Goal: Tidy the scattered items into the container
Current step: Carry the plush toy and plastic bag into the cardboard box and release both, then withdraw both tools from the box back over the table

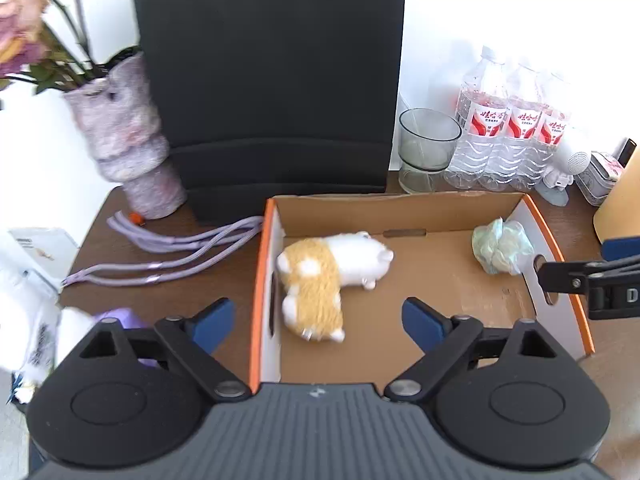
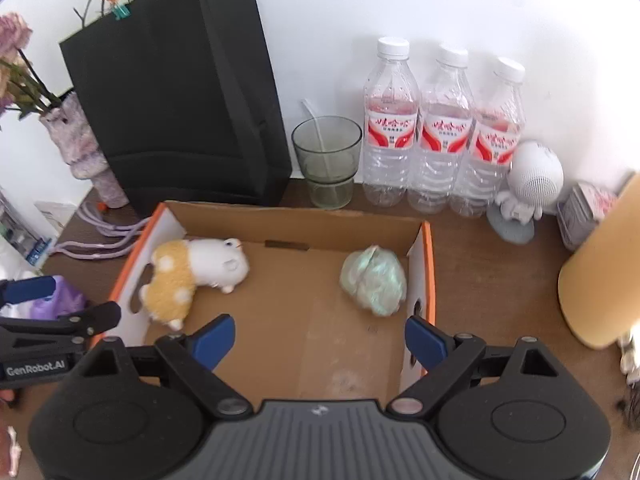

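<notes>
Two grippers hang over the cardboard box (image 1: pixel 472 292), and both have their fingers spread wide with nothing between them. The left gripper (image 1: pixel 318 320) has one blue pad outside the box's left wall and the other above the box floor, so the wall runs up between its fingers. Just ahead of the gap lies a plush toy (image 1: pixel 320 280), white and yellow, on its side against that left wall. The right gripper (image 2: pixel 319 342) hangs over the near part of the box, one pad above the floor and the other at the right wall. Ahead of its right pad sits a crumpled pale green bundle (image 2: pixel 374 284), tucked into the corner by that wall; what it is made of I cannot tell.

Further out from the left fingers, beyond the box's left wall, a loop of lilac cord (image 1: pixel 160 248) trails over the brown table (image 1: pixel 168 292). Just to the left of the left gripper's outer pad something purple (image 1: pixel 120 318) shows behind the linkage, beside white packaging (image 1: pixel 36 320); both are mostly hidden.

Judging by this, the task is partly done: two items are in the container, while the cord and the purple item look like loose things left to gather. The black bag (image 2: pixel 172 92), vase (image 1: pixel 124 136), glass (image 2: pixel 328 160), three water bottles (image 2: pixel 440 132) and small white figure (image 2: pixel 528 180) stand along the wall and seem to be furnishings rather than clutter.
</notes>
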`<control>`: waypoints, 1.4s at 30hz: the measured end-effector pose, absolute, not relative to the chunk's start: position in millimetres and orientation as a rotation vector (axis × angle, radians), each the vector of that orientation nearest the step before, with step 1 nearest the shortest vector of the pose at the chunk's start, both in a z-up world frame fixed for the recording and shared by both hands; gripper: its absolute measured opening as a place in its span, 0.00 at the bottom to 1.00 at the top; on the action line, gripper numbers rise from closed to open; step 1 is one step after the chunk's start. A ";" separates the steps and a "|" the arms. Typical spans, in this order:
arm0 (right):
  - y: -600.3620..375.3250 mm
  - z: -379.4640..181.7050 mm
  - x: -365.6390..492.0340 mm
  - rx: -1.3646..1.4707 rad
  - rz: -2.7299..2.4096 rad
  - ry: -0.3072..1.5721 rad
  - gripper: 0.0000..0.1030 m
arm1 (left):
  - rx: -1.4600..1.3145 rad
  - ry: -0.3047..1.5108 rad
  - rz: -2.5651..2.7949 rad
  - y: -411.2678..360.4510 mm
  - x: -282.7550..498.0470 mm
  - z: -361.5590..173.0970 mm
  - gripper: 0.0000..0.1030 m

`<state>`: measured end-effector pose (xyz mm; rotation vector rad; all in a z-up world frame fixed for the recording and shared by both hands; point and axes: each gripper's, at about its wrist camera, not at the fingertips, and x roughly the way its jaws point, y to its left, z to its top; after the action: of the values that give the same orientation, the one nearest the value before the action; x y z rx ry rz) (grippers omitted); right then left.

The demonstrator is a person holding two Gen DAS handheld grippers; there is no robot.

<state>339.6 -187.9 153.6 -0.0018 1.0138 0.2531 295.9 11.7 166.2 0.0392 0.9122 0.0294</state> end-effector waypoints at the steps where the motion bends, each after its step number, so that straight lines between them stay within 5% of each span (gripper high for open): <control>1: -188.8 155.9 329.9 0.009 0.248 1.015 0.89 | 0.025 0.910 0.024 12.0 288.2 169.5 1.00; 7: -192.3 156.4 272.6 -0.001 0.240 0.941 0.89 | 0.047 0.765 0.100 0.0 232.0 176.2 1.00; 13: -205.3 142.2 194.0 0.015 0.215 0.545 0.92 | 0.060 0.424 0.097 -14.3 163.8 154.8 1.00; 20: -227.7 113.8 156.0 0.092 0.189 0.332 0.95 | 0.028 0.321 0.075 -26.3 138.7 130.0 1.00; 32: -225.5 93.7 90.0 0.070 0.192 0.286 0.95 | 0.067 0.265 0.027 -29.5 73.3 109.6 1.00; 42: -242.1 40.2 -21.0 0.077 0.187 0.432 0.98 | 0.055 0.346 -0.001 -23.7 -45.4 62.1 1.00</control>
<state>-21.0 -242.1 40.2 0.0772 0.4323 0.1867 -45.4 -23.7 62.1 0.0548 0.3464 -0.0005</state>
